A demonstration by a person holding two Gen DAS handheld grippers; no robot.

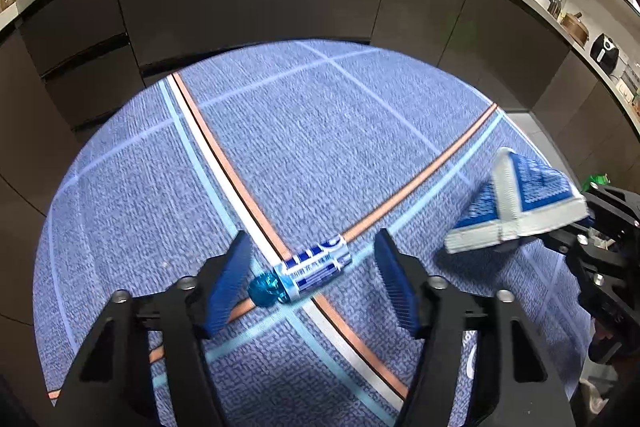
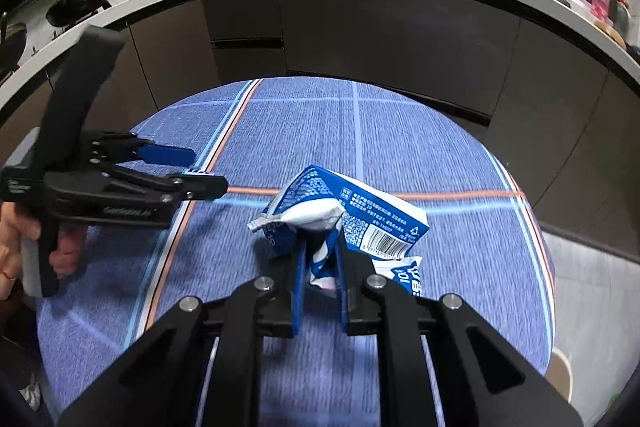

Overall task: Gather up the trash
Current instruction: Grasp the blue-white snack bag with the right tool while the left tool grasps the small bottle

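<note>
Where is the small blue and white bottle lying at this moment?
In the left wrist view, the small bottle lies on the blue mat, where the orange stripes cross, between the open fingers of the left gripper; the crushed carton is to its right.

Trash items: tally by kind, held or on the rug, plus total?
Crushed blue-and-white carton: 1, held in the right gripper.
Small blue-and-white bottle with a blue cap: 1, lying on the blue rug between the open fingers of the left gripper.
Total: 2
</note>
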